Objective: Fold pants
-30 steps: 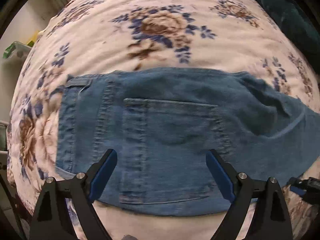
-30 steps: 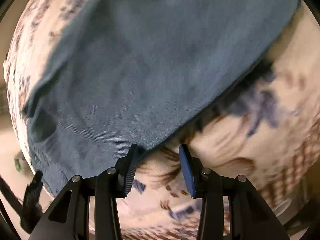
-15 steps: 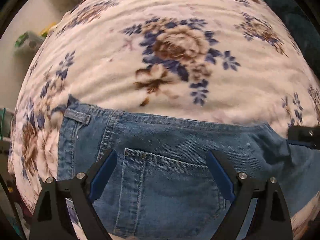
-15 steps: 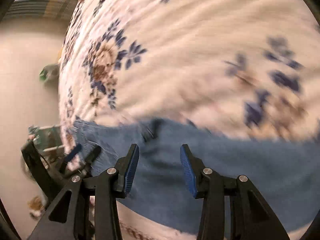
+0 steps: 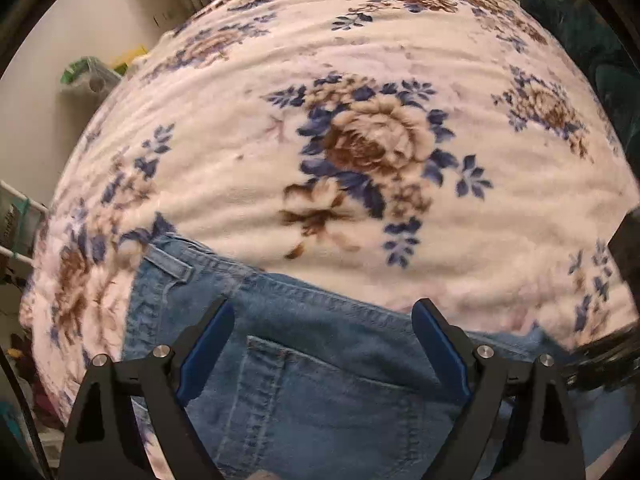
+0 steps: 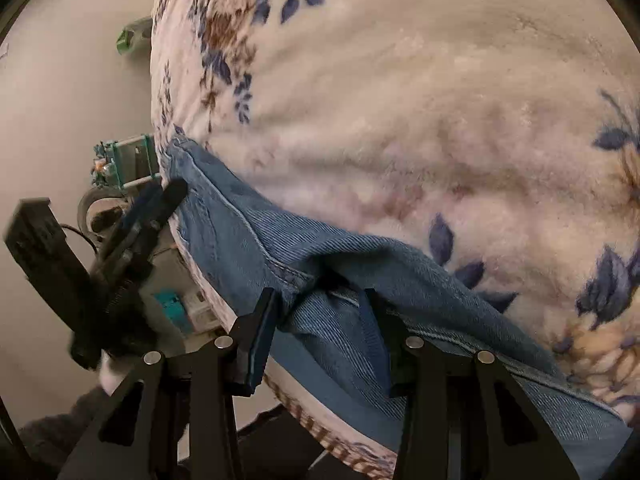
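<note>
Your right gripper (image 6: 320, 332) stood half-spread around a fold of the jeans (image 6: 340, 320), not visibly pinching; left gripper (image 5: 320, 344) hovered spread; you needed both layers gathered first.

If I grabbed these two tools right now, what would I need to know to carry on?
Left gripper: open, empty, over the jeans' waistband and back pocket.
Right gripper: part open, straddling a raised denim fold at the blanket's near edge; whether the pads press on it is unclear.
Jeans: lying along the near edge of the floral blanket, bunched where the right gripper is.
Done: how far the folding has gone cannot be told from here.
Left: probably grip both ends, then fold and smooth.
</note>
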Motion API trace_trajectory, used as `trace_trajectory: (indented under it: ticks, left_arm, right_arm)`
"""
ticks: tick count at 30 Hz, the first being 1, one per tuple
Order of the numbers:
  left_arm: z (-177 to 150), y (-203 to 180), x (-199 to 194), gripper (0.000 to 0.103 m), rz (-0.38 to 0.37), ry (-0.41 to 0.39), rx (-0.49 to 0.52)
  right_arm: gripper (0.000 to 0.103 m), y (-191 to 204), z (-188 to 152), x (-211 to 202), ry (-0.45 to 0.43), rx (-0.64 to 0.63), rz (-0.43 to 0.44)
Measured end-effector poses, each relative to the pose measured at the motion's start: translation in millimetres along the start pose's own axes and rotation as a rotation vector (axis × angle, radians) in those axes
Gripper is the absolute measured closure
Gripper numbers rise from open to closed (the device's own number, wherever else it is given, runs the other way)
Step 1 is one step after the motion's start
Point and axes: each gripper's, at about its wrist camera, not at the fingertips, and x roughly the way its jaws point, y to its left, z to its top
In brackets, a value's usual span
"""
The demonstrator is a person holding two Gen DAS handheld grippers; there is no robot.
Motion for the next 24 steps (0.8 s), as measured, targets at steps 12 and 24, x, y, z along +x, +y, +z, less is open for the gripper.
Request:
trace_trajectory:
  ticks: [12, 24]
  left_arm:
    - [-6.3, 6.2, 30.7, 0.013, -0.385, 0.357, -0.437]
    - [-19.4, 12.0, 45.5, 0.013, -0.440, 0.543, -0.620]
  right_arm:
    - [0.058, -7.6, -27.0, -1.6, -0.174, -0.013, 0.096]
    - [0.088, 28.9, -27.5, 25.5, -0.254, -0.119, 0.010]
